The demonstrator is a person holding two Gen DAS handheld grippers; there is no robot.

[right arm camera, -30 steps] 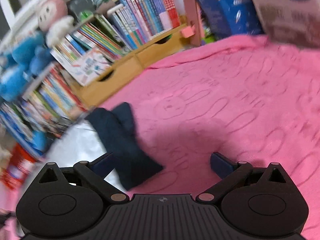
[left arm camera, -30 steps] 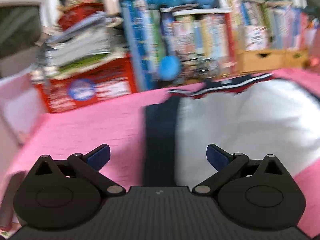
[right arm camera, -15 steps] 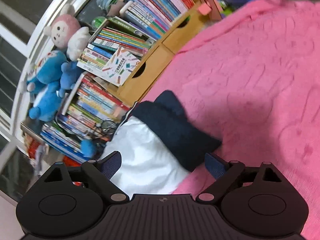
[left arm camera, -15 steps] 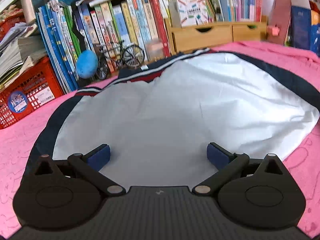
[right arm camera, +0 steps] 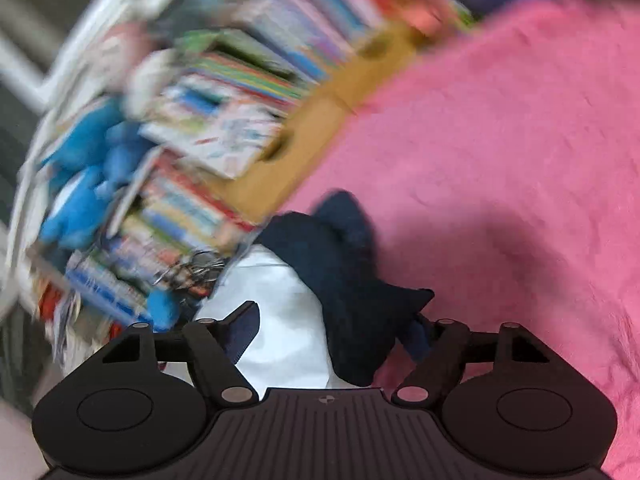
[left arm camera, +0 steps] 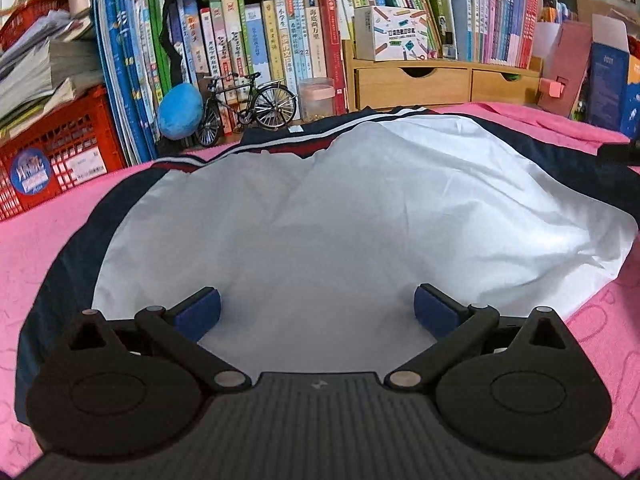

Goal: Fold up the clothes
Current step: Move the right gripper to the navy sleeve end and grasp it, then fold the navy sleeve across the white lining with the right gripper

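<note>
Right wrist view first: my right gripper (right arm camera: 332,332) has its jaws closing, with the jacket's (right arm camera: 280,320) navy sleeve (right arm camera: 344,280) between them; the far pad looks to touch the cloth, the near one stands clear, so I call it not yet gripped. The picture is smeared, and that is my first worry: if the jaws shut while the hand swings, I judge they may catch only the sleeve's loose tip, or pinch the white lining with it, and the fold would drag crooked. Left wrist view: my left gripper (left arm camera: 318,308) sits released, pads wide apart over the near edge of the jacket (left arm camera: 320,220), nothing between them. The jacket lies spread lining-up on the pink blanket (left arm camera: 48,240), its collar toward the far side. With the left holding nothing, a pull from the right could slide the whole slippery garment across the blanket. Beyond the collar stand a toy bicycle (left arm camera: 250,106) and a small jar (left arm camera: 316,98) before the books (left arm camera: 272,36); a shoved collar might topple them.
</note>
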